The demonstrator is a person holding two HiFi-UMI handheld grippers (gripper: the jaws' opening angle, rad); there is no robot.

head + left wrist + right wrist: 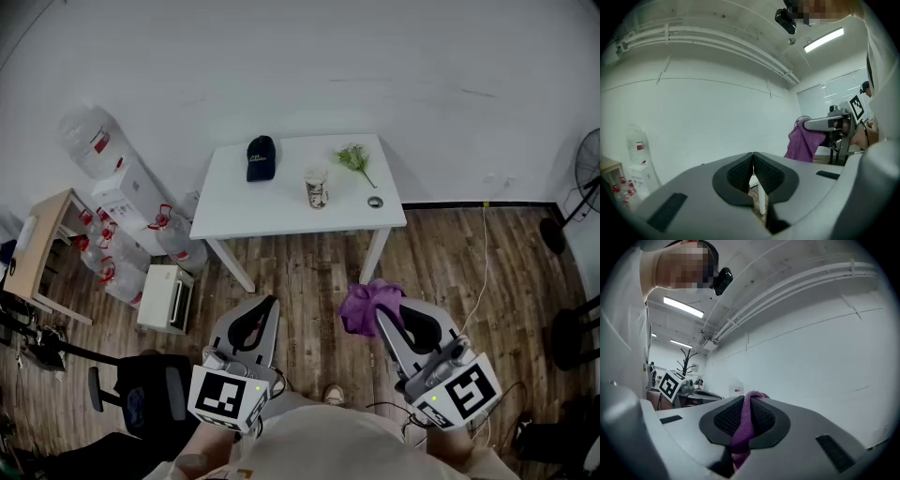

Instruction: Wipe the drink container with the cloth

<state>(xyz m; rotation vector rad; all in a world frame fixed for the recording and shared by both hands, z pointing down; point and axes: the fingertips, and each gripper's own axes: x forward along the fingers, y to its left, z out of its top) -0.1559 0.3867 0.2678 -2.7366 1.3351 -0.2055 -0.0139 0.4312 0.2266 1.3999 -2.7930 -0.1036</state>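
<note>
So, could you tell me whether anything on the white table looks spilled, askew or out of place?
Nothing stands out. The pale drink cup stands upright on the white rectangular table, no spill visible, clear of the dark baseball cap, green plant sprig and small dark ring.

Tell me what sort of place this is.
Probably a plain office or lab room rather than a home: a small white table stands against a bare white wall, big water-cooler jugs are stacked at the left, and an office chair and a standing fan stand on the wood floor.

Bunched purple cloth (pixel 368 305); cup (pixel 317 187) upright, apart
</note>
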